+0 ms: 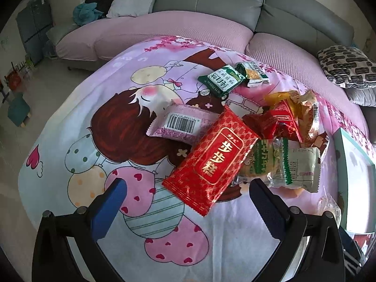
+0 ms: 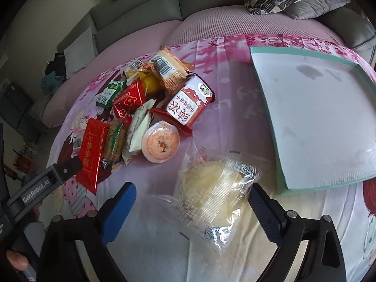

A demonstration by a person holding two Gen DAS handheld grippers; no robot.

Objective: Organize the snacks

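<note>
One clear-wrapped soft bun (image 2: 218, 188) is straddled, ungripped, by the spread right gripper (image 2: 192, 202); light, crushable, slippery film — best pinched gently across its middle.

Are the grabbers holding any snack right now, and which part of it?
Nothing is held. The right gripper is open around the clear-wrapped bun; the left gripper is open over the red packet.
</note>
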